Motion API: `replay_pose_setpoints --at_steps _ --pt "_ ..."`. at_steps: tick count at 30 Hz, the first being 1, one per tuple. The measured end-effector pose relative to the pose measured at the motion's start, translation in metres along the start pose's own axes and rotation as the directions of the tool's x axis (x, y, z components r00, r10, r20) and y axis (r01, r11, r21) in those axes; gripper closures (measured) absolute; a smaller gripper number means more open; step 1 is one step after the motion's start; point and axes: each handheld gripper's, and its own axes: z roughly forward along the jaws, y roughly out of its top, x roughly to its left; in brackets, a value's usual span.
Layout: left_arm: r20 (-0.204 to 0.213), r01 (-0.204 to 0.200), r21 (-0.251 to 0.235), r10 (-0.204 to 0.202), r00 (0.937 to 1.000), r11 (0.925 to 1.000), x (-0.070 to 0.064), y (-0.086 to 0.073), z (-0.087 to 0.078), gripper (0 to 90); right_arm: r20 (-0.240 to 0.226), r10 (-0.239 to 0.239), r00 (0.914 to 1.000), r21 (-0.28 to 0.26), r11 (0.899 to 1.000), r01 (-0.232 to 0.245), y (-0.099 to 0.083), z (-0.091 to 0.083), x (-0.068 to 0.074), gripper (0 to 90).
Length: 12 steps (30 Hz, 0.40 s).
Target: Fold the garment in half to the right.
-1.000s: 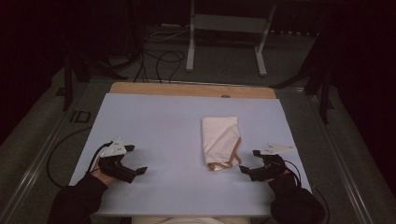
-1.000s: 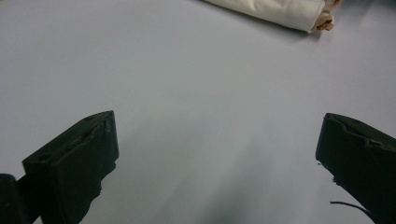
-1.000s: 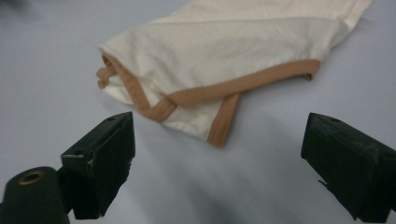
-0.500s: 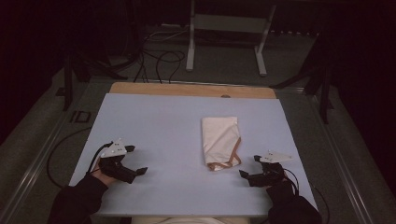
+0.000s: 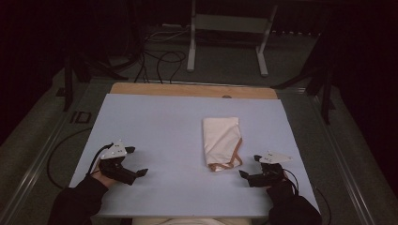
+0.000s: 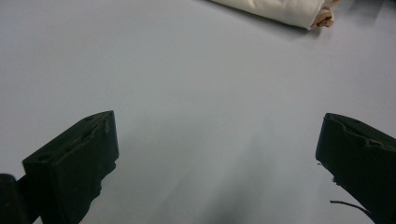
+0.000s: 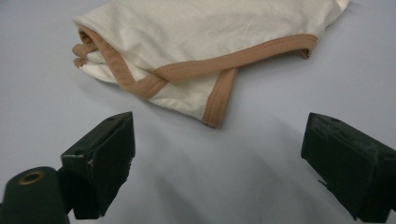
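Observation:
A folded cream cloth [image 5: 221,142] with tan trim lies right of the table's middle. Its trimmed end [image 7: 205,70] faces my right gripper, a short way ahead of the jaws. My right gripper [image 5: 250,166] rests near the front right edge, open, nothing between its jaws [image 7: 217,154]. My left gripper [image 5: 136,161] sits at the front left, open and empty [image 6: 217,149]. Far ahead in the left gripper view, the cloth's edge [image 6: 280,11] shows at the top.
The pale blue table top [image 5: 159,126] ends in a wooden strip [image 5: 187,90] at the far side. Beyond it stand a metal stand [image 5: 225,33] and cables [image 5: 159,58] on the dark floor. A cable [image 5: 61,145] trails off the table's left.
My right gripper has drawn back toward the front edge, away from the cloth's trimmed end. The left gripper has stayed where it was.

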Motion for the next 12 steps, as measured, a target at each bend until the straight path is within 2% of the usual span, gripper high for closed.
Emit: replay_pose_setpoints --at_steps 12 --pt "0.015 -0.009 0.0 0.009 0.9998 1.0 -0.0043 0.0004 0.0031 0.2 0.005 0.027 0.9996 0.013 1.0 -0.027 -0.0016 0.0004 -0.0024 10.0"
